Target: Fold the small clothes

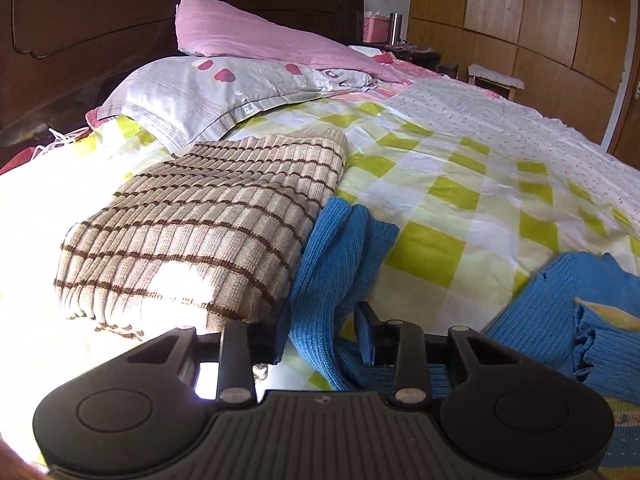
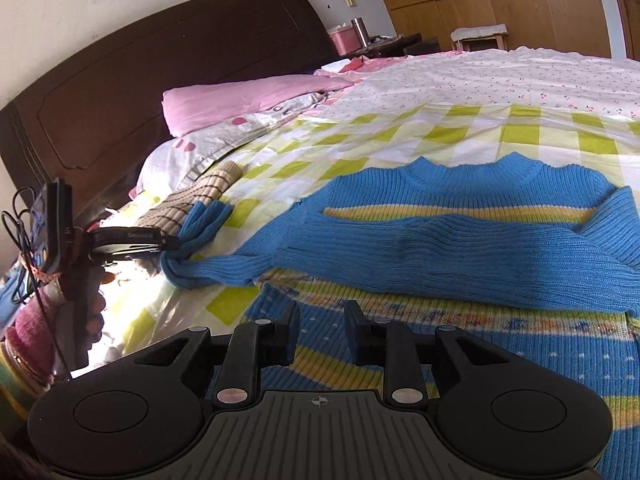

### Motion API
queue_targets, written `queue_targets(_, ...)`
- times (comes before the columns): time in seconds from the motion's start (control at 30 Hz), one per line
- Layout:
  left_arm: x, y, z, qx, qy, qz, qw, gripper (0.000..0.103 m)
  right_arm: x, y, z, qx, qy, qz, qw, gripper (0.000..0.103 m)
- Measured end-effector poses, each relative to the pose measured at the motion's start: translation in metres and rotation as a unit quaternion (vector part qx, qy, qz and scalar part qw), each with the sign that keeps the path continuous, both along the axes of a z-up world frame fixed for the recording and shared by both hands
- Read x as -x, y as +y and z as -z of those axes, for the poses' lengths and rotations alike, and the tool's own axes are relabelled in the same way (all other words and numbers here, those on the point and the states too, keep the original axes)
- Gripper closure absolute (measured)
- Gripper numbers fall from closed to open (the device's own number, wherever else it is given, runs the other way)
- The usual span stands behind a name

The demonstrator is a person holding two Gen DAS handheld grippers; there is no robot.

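Note:
A small blue knit sweater with yellow stripes lies flat on the checked bedsheet, its right sleeve folded across the chest. Its left sleeve stretches out to the left. In the left wrist view my left gripper has the blue sleeve passing between its fingers, which stand apart around it. The left gripper also shows in the right wrist view, at the sleeve's cuff. My right gripper is open and empty, hovering over the sweater's striped lower body.
A folded beige garment with brown stripes lies just left of the sleeve. Pillows and a dark headboard are behind. The green-checked sheet spreads to the right. Wooden wardrobes stand beyond the bed.

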State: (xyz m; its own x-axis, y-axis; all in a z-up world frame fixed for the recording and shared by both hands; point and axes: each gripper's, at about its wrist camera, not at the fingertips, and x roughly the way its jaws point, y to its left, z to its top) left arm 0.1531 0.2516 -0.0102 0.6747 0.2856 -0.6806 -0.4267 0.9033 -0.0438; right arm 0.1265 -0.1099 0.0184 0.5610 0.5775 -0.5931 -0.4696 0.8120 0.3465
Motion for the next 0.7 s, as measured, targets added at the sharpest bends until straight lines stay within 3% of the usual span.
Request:
queue_targets(0.07,-0.004,0.006,0.006,0.015,0.01,-0.007,0.9998,0.085,0.001,-0.003,0.002,-0.008,0.005,0.003,1.0,0.077)
queue_targets(0.27,0.0,0.009,-0.002,0.035,-0.011,-0.008,0.9993,0.088,0.005,-0.008,0.005,-0.022,0.009,0.005,1.0,0.077)
queue_targets(0.43,0.012,-0.015,-0.023,0.097,-0.059,0.048,0.9924,0.089,0.006,-0.01,0.001,-0.035,0.005,0.01,0.999,0.077)
queue_targets(0.57,0.026,-0.058,-0.037,0.128,-0.089,0.139,0.978,0.089,0.004,-0.011,-0.005,-0.047,0.004,0.016,0.999,0.077)
queue_targets(0.7,0.038,-0.111,-0.03,0.151,-0.085,0.239,0.9554,0.091,-0.004,-0.01,-0.012,-0.052,0.005,0.027,0.998,0.077)
